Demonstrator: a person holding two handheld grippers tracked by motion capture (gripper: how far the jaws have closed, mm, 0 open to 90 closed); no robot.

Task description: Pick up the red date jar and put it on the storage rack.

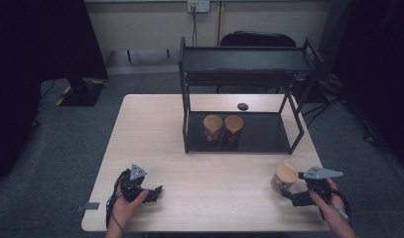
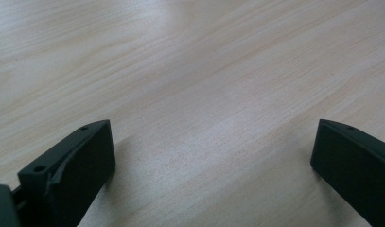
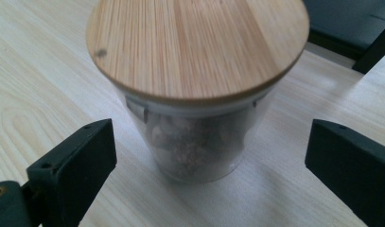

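Right gripper [image 1: 289,191]: jaws wide apart, glass jar [image 3: 199,94] with bamboo lid standing between them, not yet touched on either side; brownish content inside. Grip is not made, so lifting and carrying are left.

Left gripper [image 1: 157,191]: jaws apart, nothing between, only bare table [image 2: 190,71] under it; it waits idle.

Farther ahead of right gripper: black rack [image 1: 244,59], two similar jars [image 1: 223,129] already on lower shelf, side by side. Judgement: two placed, third one remains.
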